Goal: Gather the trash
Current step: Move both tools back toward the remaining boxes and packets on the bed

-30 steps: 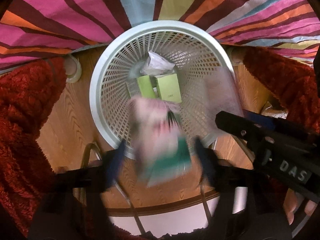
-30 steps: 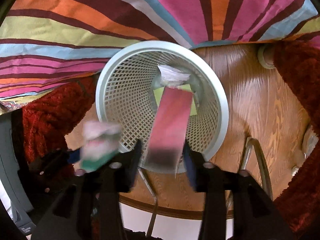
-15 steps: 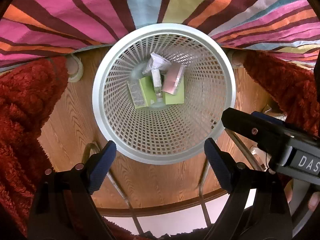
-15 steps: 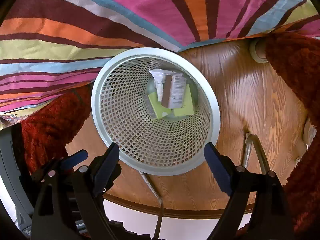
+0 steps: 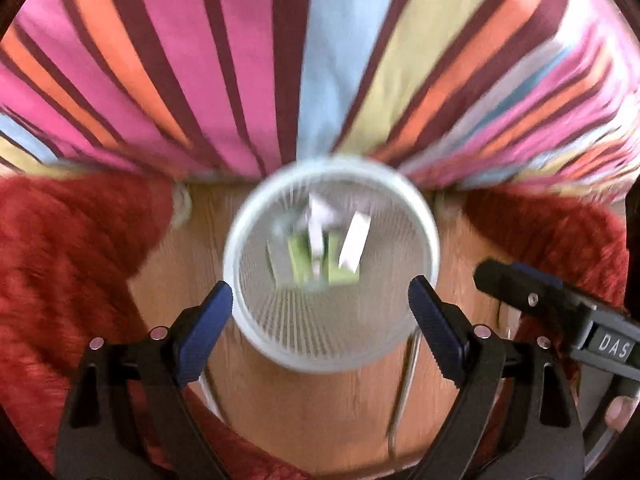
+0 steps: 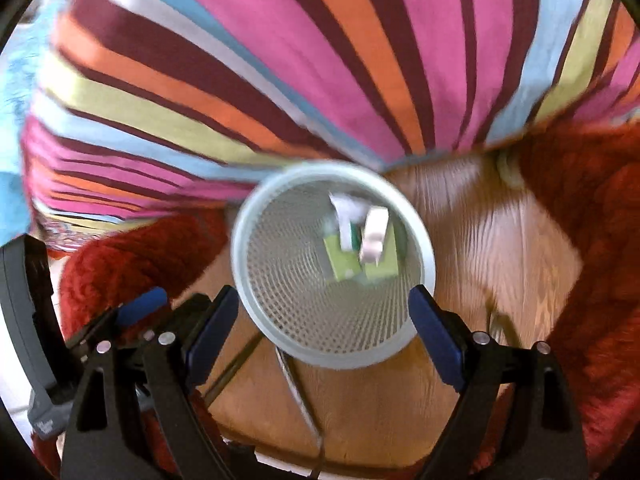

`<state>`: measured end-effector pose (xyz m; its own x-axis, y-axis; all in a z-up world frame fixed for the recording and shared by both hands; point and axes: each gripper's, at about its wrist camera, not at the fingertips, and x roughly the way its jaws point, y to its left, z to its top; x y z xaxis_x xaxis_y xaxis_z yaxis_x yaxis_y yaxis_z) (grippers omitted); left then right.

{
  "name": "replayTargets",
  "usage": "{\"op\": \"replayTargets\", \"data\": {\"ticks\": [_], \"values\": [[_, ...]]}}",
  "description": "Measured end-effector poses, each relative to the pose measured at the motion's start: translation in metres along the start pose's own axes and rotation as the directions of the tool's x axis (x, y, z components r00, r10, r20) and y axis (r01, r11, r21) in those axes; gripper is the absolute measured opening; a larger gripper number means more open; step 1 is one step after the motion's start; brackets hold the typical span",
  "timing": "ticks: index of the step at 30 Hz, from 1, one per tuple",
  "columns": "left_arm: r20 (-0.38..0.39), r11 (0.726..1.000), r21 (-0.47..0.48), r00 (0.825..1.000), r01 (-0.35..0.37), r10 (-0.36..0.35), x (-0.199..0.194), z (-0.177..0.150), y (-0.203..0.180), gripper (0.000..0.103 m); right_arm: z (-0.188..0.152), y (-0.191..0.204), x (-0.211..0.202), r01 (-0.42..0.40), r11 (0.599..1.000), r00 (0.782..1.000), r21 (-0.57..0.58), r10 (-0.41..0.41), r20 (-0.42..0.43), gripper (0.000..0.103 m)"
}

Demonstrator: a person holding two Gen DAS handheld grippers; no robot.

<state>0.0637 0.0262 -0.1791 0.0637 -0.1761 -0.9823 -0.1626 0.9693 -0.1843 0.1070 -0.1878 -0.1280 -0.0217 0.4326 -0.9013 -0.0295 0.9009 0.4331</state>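
Observation:
A white mesh waste basket (image 5: 280, 344) stands on the wooden floor, below both grippers; it also shows in the right wrist view (image 6: 276, 336). Inside lie green boxes (image 5: 300, 260), a white crumpled wrapper (image 5: 320, 216) and a pale packet (image 5: 354, 244); the same pile (image 6: 360, 248) shows from the right. My left gripper (image 5: 320, 312) is open and empty above the basket's near rim. My right gripper (image 6: 324, 316) is open and empty too. Both views are motion-blurred.
A striped bedcover (image 5: 320, 60) hangs behind the basket. A shaggy red rug (image 5: 60, 260) lies on both sides of it. Metal chair legs (image 5: 404, 392) cross the floor near the basket. The right gripper's body (image 5: 560, 312) shows at the left view's right edge.
Both grippers have let go of their packets, which now lie in the basket. Both have since pulled up and back, so the basket looks smaller.

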Motion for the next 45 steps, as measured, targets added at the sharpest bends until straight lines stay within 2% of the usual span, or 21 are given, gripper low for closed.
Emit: {"op": "replayTargets", "data": {"ticks": [2,4,5,8,10,11,12,16,19,25,31,36,45], "values": [[0.108,1.000,0.006,0.994,0.002,-0.003,-0.023,0.001,0.000,0.087,0.003,0.006,-0.027,0.004,0.999,0.993,-0.040,0.001,0.119,0.082],[0.229,0.999,0.017,0.973,-0.029,0.024,-0.049,0.003,-0.002,0.087,0.006,0.010,-0.058,0.029,0.997,0.962,-0.077,-0.007,0.272,0.082],[0.285,0.999,0.023,0.958,-0.043,0.035,-0.060,0.005,-0.004,0.087,0.009,0.013,-0.075,0.055,0.994,0.934,-0.092,-0.019,0.358,0.082],[0.406,0.998,0.036,0.913,-0.055,0.036,-0.085,0.014,-0.011,0.087,0.020,0.018,-0.114,0.113,0.988,0.845,-0.109,-0.037,0.534,0.082],[0.485,0.998,0.037,0.874,-0.051,0.027,-0.105,0.026,-0.015,0.087,0.029,0.020,-0.130,0.114,0.987,0.804,-0.109,-0.027,0.594,0.082],[0.508,0.998,0.038,0.861,-0.044,0.018,-0.112,0.033,-0.017,0.087,0.036,0.020,-0.138,0.113,0.988,0.785,-0.109,-0.022,0.619,0.082],[0.521,0.999,0.043,0.853,-0.033,0.006,-0.116,0.040,-0.021,0.087,0.043,0.021,-0.143,0.118,0.987,0.769,-0.110,-0.021,0.639,0.082],[0.574,0.998,0.066,0.818,-0.015,-0.026,-0.133,0.072,-0.038,0.087,0.066,0.026,-0.151,0.145,0.983,0.732,-0.117,-0.028,0.680,0.082],[0.590,0.996,0.086,0.806,0.004,-0.054,-0.138,0.094,-0.049,0.087,0.088,0.026,-0.153,0.138,0.982,0.726,-0.126,-0.014,0.687,0.082],[0.606,0.994,0.109,0.793,-0.005,-0.063,-0.138,0.130,-0.067,0.087,0.105,0.037,-0.154,0.150,0.974,0.726,-0.171,0.009,0.688,0.082],[0.595,0.992,0.125,0.801,-0.008,-0.069,-0.130,0.161,-0.073,0.087,0.136,0.043,-0.151,0.165,0.966,0.727,-0.200,0.018,0.687,0.082],[0.596,0.989,0.146,0.799,-0.010,-0.080,-0.123,0.192,-0.085,0.087,0.164,0.047,-0.144,0.199,0.953,0.729,-0.227,0.011,0.685,0.082],[0.580,0.989,0.147,0.809,0.009,-0.094,-0.108,0.241,-0.095,0.087,0.206,0.056,-0.136,0.213,0.938,0.752,-0.275,0.023,0.659,0.082]]}}
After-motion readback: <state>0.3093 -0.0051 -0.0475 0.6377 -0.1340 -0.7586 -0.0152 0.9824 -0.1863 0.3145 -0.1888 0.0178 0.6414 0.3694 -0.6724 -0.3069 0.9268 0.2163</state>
